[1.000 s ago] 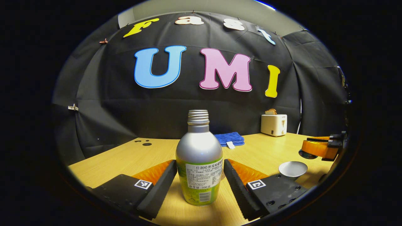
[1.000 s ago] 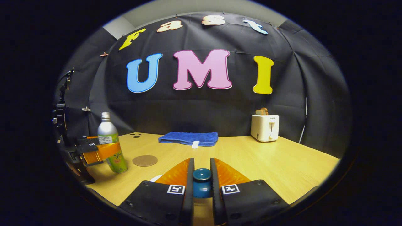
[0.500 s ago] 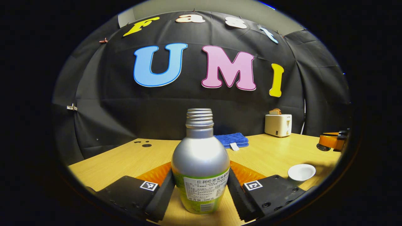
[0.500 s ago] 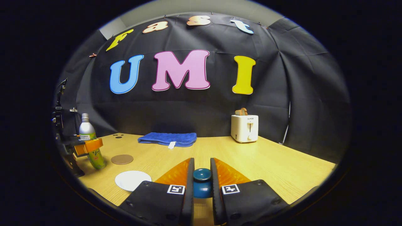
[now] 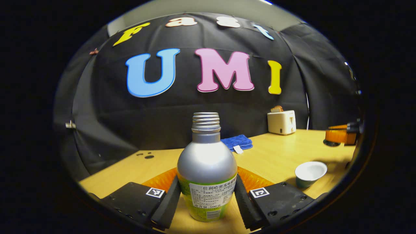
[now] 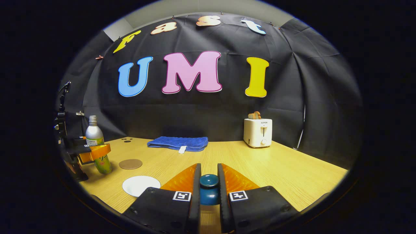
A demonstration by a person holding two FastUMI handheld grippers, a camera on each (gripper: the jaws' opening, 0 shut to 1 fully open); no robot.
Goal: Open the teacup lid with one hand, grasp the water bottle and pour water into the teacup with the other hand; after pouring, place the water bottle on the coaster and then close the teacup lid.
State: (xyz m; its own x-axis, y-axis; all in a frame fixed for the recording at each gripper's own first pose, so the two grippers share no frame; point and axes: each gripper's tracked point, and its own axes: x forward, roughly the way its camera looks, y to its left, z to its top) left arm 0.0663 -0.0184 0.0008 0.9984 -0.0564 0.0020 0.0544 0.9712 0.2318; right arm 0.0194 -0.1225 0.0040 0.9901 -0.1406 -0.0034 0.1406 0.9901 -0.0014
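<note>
The left gripper (image 5: pixel 206 195) is clamped on the water bottle (image 5: pixel 206 169), both fingers pressing its label band from either side. The bottle stands upright with its cap off and the threaded neck at 12 o'clock. The open teacup (image 5: pixel 310 172) sits on the desk (image 5: pixel 279 152) at about 3 o'clock from the bottle, well apart from it, its pale inside showing.

In the right gripper view the right gripper (image 6: pixel 209 191) is closed on the knob of the teacup lid (image 6: pixel 209 188), holding it above the desk. The same view shows the bottle at 9 o'clock, the round brown coaster (image 6: pixel 130 164) just beside it, and a white disc (image 6: pixel 141 186) nearer the camera, which is probably the teacup's rim seen from above, though I cannot tell for certain.

The step in hand looks like carrying the bottle over to the teacup for pouring. To do it well, keep the bottle upright while it travels, since it is uncapped. Bring the neck over the middle of the cup before tilting. Tilt slowly toward 3 o'clock, as the cup is small and shallow and a fast stream would likely overshoot. The lid should be held out of the pouring path.
</note>
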